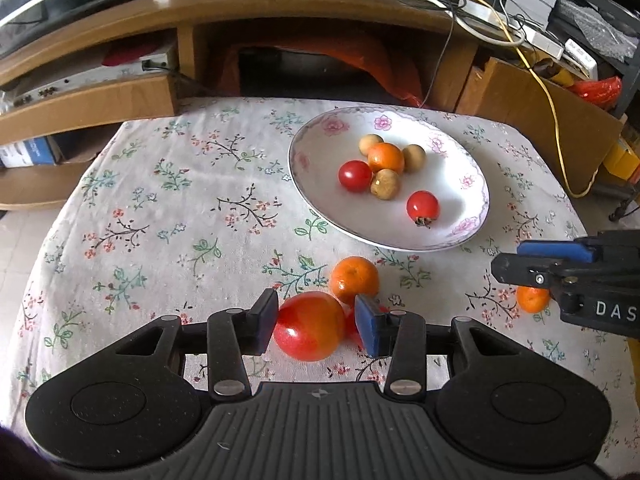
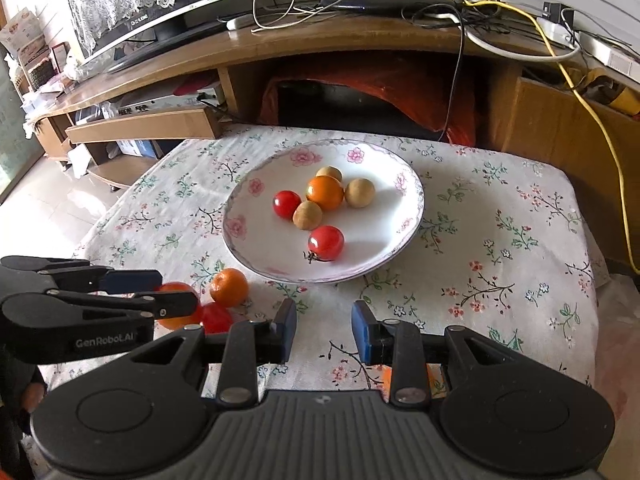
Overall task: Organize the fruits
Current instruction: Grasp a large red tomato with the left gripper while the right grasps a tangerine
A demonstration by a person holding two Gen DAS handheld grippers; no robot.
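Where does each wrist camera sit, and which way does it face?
Left wrist: behind the left tongs, angled down over the table; a tomato lies between the fingers, the plate beyond, the right tongs at the right edge.
Right wrist: behind the right tongs, angled down at bare cloth and the plate; the left tongs show at the left edge.
Shared: plate, its fruit, the tomato, TV stand.

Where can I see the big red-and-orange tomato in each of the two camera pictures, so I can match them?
Left wrist view: the big tomato is at bottom centre, between the left gripper fingers.
Right wrist view: the big tomato is at lower left, mostly hidden behind the left gripper.
Shared landmark: the mandarin on the cloth, just beyond the tomato, before the plate.
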